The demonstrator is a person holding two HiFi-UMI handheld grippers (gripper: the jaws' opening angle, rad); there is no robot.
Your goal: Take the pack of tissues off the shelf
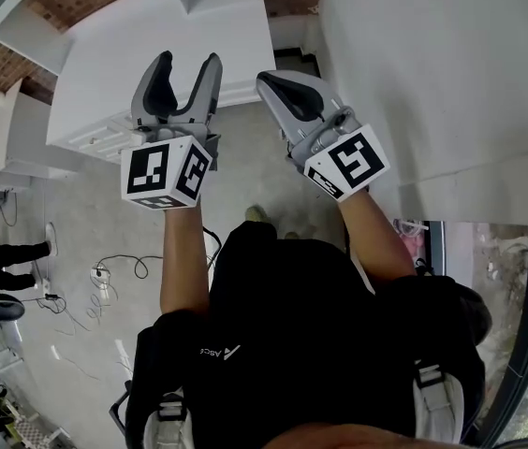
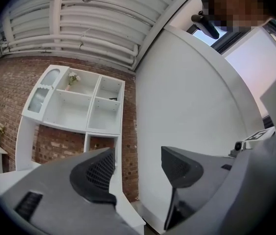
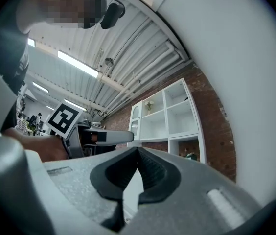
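Observation:
No pack of tissues can be made out for certain in any view. A white shelf unit (image 2: 74,104) stands against a brick wall, with a small plant (image 2: 72,78) in an upper compartment. The right gripper view shows the same shelf unit (image 3: 167,114), with a small green thing (image 3: 191,155) in a lower compartment, too small to identify. My left gripper (image 1: 187,62) is held up in front of me, open, with nothing between its pads (image 2: 99,173). Beside it my right gripper (image 1: 273,80) is shut on nothing, its pads (image 3: 150,173) touching. Both grippers are far from the shelf.
A large white curved wall (image 1: 432,82) rises close on the right. A white cabinet (image 1: 170,45) stands ahead of the grippers. Cables (image 1: 119,269) lie on the grey floor at left, near another person's legs (image 1: 7,251).

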